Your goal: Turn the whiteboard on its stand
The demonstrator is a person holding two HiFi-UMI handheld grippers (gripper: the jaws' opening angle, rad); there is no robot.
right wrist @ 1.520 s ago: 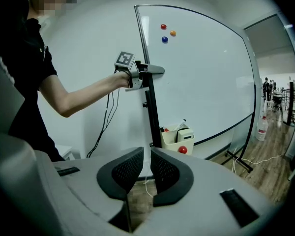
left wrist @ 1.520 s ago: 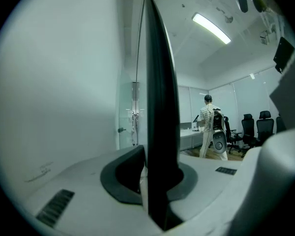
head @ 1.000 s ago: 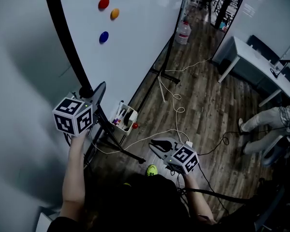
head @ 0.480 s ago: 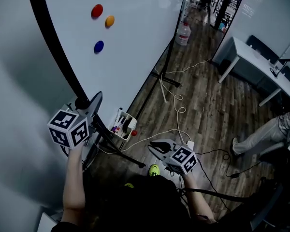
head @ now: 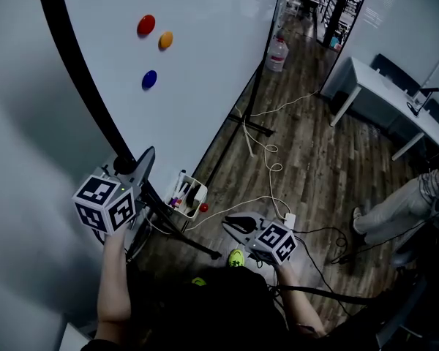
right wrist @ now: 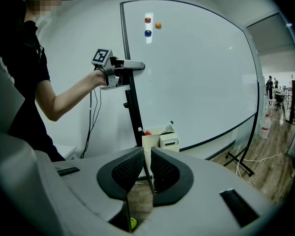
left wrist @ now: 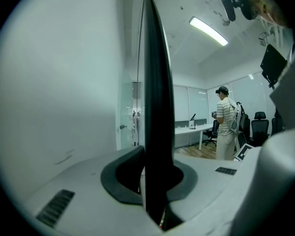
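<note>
"What has changed since a second ago?"

"My left gripper is still clamped on the black edge of the whiteboard. That edge has swung left and nearer to me, and the magnets slid the same way. A person's legs at the right have pulled back. My right gripper has barely shifted, its jaws nearly together and holding nothing."

"How much room is there?"

"The gripped edge is close to the wall (that's the tight side). The marker box sits just beside the stand legs, under my left gripper. A white cable trails over the floor near the board's far foot. The floor is open from there to the desk."
</note>
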